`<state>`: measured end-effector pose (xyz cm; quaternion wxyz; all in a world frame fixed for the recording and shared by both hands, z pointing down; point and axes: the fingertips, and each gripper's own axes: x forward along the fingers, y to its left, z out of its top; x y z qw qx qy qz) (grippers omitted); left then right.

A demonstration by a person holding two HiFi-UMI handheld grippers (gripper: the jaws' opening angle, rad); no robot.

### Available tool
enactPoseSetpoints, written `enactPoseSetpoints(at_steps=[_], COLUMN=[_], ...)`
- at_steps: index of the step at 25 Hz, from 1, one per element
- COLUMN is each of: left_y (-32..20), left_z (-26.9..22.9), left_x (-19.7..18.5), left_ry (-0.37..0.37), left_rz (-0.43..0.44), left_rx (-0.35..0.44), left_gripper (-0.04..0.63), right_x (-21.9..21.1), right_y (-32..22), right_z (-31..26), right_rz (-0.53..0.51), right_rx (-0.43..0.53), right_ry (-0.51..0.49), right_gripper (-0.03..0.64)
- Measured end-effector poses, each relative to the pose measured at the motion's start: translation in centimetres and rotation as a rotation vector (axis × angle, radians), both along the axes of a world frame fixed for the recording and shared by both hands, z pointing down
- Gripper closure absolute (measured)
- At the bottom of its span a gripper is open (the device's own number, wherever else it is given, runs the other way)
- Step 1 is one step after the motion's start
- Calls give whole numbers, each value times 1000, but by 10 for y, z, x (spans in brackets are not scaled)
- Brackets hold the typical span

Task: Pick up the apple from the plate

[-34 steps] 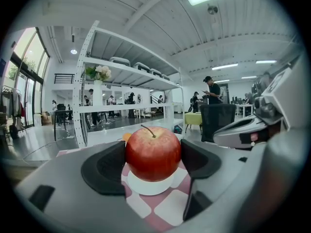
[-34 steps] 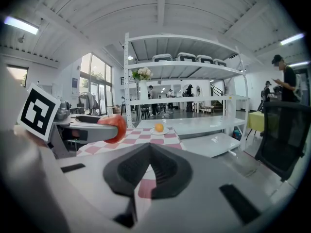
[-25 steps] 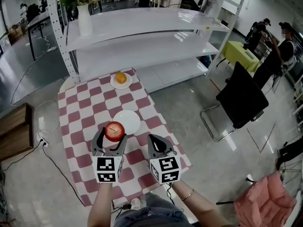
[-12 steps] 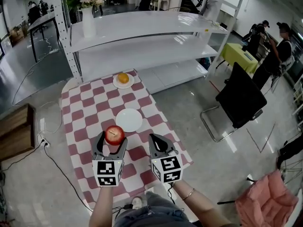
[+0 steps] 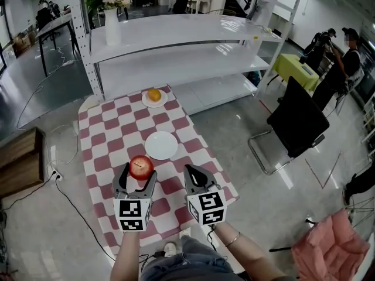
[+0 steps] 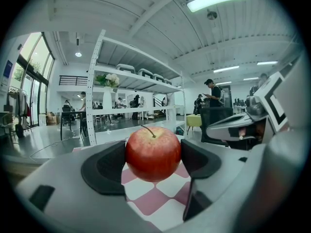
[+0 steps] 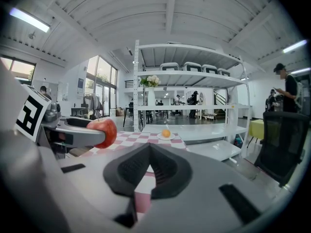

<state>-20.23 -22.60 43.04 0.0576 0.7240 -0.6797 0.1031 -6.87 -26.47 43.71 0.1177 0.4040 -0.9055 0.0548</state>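
The red apple (image 5: 140, 167) is clamped between the jaws of my left gripper (image 5: 138, 177), held above the checkered table, nearer to me than the bare white plate (image 5: 161, 145). In the left gripper view the apple (image 6: 153, 153) fills the gap between the two dark pads, stem up. My right gripper (image 5: 195, 177) hovers beside it on the right, shut with nothing in it. From the right gripper view the apple (image 7: 102, 131) shows at the left in the other gripper, and the right gripper's own pads (image 7: 138, 173) meet.
A second small plate carries an orange (image 5: 153, 95) at the table's (image 5: 111, 133) far end. A white metal shelf rack (image 5: 176, 45) stands behind the table. A black chair (image 5: 296, 124) is on the right; people stand farther back.
The left gripper keeps its grip on the apple and has drawn slightly back from the white plate. The right gripper has hardly moved.
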Motion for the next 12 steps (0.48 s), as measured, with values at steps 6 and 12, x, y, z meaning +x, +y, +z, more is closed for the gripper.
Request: enactPoseSetpoints(at_steps=[6,12], left_y=[10,28], left_z=[-2,-3], left_x=[0,-2], left_ry=[-3,-6], left_rz=[2,-2], left_rx=[6,6], left_gripper=[244,244], right_x=[0,-1], right_y=[7,24], right_z=[-3,-6], right_rz=[-1,-4], right_rx=[7,16], right_ry=[0,-6], right_gripper=[609,609])
